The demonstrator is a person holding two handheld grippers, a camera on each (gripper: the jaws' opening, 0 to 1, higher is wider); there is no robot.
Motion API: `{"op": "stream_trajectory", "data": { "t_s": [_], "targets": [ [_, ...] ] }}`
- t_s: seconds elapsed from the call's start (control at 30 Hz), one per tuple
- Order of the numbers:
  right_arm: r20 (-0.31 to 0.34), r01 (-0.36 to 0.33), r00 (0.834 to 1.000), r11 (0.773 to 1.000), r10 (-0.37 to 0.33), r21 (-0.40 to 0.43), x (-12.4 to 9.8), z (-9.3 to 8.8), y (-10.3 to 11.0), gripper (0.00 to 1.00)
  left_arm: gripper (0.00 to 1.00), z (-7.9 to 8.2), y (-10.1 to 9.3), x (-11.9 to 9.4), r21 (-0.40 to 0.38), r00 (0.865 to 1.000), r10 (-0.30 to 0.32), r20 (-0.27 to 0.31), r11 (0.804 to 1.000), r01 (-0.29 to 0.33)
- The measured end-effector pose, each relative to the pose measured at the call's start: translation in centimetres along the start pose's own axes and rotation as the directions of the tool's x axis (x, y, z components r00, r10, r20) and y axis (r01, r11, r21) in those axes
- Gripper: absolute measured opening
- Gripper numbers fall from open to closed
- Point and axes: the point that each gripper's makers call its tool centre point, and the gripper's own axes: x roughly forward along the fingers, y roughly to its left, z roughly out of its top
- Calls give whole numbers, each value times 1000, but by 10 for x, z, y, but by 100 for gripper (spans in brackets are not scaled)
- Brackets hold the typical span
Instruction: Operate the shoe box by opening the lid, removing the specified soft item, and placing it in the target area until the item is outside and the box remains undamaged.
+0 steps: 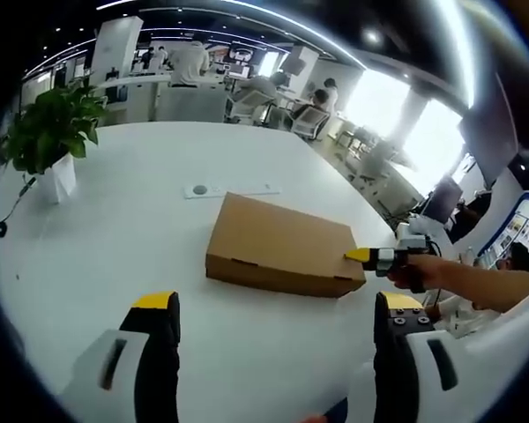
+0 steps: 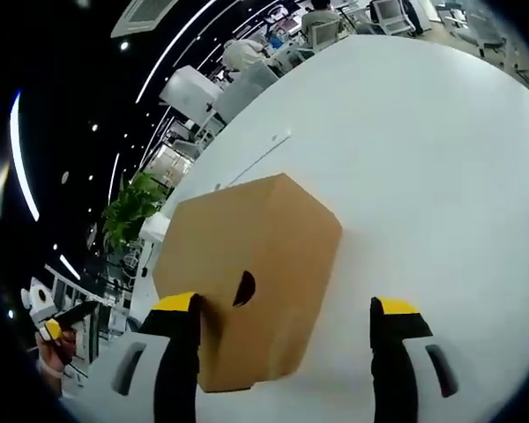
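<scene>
A closed brown shoe box [image 1: 282,245] is seen lying flat on a white table [image 1: 115,238], with a potted plant [image 1: 51,132] at the far left. The left gripper [image 1: 278,330] is held short of the box, its jaws wide apart. The right gripper [image 2: 286,330] is set at the box's end face, jaws apart, the left tip apparently touching the cardboard beside a finger hole [image 2: 243,288].

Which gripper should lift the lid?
Right, probably. The right gripper is open at the box end with the finger hole, one jaw against it. The left gripper hangs open, short of the box.
</scene>
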Motion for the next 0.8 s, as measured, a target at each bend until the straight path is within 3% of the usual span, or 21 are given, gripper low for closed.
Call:
{"op": "stream_trajectory", "data": {
  "t_s": [0.1,0.27,0.8],
  "targets": [
    [-4,-9,1000,1000,9,25,1,-1,2,80,93,-1,-5,1,3,1000,-9,1,1000,9],
    [4,-51,999,998,51,30,0,-1,13,70,93,-1,-6,0,9,1000,-15,-4,1000,15],
    [-6,-117,993,990,118,83,5,-1,17,62,93,0,-6,0,0,1000,-10,7,1000,10]
  ]
}}
